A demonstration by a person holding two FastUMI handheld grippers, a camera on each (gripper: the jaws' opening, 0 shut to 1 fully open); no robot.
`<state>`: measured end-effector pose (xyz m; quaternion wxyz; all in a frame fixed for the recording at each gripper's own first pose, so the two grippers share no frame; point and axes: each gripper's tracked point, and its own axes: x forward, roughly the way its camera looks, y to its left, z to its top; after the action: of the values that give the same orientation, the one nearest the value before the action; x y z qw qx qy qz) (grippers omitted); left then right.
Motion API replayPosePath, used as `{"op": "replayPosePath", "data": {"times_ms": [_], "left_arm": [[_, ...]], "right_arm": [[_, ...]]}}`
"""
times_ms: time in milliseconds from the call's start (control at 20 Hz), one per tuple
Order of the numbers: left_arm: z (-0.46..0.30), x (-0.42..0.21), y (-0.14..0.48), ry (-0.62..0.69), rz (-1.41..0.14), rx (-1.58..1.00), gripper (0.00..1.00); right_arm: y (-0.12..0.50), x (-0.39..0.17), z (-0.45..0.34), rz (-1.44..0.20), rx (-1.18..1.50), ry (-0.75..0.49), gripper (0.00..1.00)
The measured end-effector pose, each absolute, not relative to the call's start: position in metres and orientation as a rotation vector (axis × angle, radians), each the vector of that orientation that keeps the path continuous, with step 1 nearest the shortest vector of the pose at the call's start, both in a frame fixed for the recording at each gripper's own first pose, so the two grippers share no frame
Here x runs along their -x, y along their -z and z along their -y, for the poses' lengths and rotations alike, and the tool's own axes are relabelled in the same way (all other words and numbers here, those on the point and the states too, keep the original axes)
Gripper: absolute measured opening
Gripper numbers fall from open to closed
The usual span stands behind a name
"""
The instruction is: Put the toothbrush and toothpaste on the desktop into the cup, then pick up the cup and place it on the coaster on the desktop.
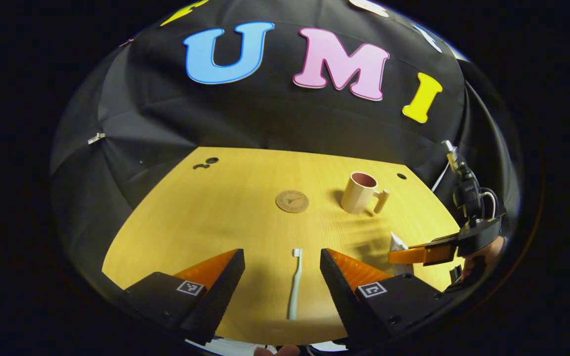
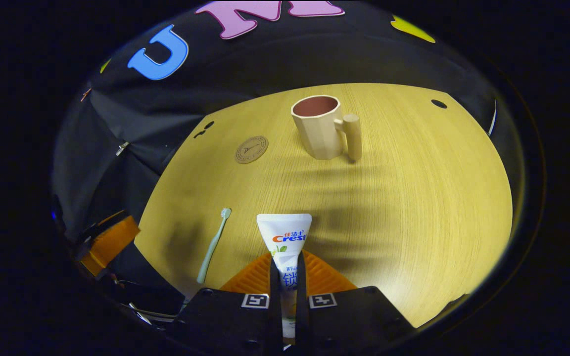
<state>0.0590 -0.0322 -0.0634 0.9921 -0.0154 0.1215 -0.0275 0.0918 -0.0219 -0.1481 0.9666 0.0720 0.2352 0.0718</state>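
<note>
Left gripper view first: the left gripper (image 1: 282, 262) hangs low over the near edge of the tabletop (image 1: 206, 217), jaws spread wide with nothing between them but air. Flat on the pale wood grain, in the gap between the two fingers and touching neither, lies one toothbrush (image 1: 294, 284), slim and light-coloured, bristle head pointing toward the far edge. Further back, near the middle of the tabletop, sits one round, flat coaster (image 1: 292, 201), brown with a stamped mark. Just to its right stands one cup (image 1: 360, 192), upright, beige with faceted sides, a darker reddish inside and a peg-like handle on its right. By the right edge, the right gripper (image 1: 403, 255) reaches in sideways, and the white crimped end of the toothpaste (image 1: 397, 243) pokes up behind it. A couple of small dark holes mark the far corners.

Now the right gripper view: the right gripper (image 2: 285, 277) is clamped tight, both fingers pressing on the one toothpaste (image 2: 284, 237), a soft white tube with its flat wide end toward the cup. The toothbrush (image 2: 213, 244) lies left of it near the near edge, apart from the tube. The cup (image 2: 320, 126) stands open-mouthed toward the far edge, the coaster (image 2: 251, 149) to its left, not touching. The left gripper (image 2: 107, 240) peeks in at the near left corner.
</note>
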Motion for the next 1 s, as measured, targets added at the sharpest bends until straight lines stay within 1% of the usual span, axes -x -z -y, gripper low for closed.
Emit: {"op": "replayPosePath", "data": {"times_ms": [200, 350, 650, 1000], "left_arm": [[0.053, -0.080, 0.081, 0.112, -0.327, 0.032, 0.97], [0.059, -0.097, 0.106, 0.130, -0.407, 0.013, 0.97], [0.039, -0.124, 0.152, 0.060, -0.511, -0.057, 0.96], [0.033, -0.134, 0.182, 0.039, -0.587, -0.151, 0.93]], "right_arm": [[0.137, -0.068, 0.037, -0.452, -0.156, -0.166, 0.14], [0.137, -0.060, 0.058, -0.449, -0.166, -0.152, 0.14], [0.143, -0.045, 0.103, -0.458, -0.221, -0.102, 0.14], [0.146, -0.042, 0.134, -0.467, -0.274, -0.074, 0.14]]}}
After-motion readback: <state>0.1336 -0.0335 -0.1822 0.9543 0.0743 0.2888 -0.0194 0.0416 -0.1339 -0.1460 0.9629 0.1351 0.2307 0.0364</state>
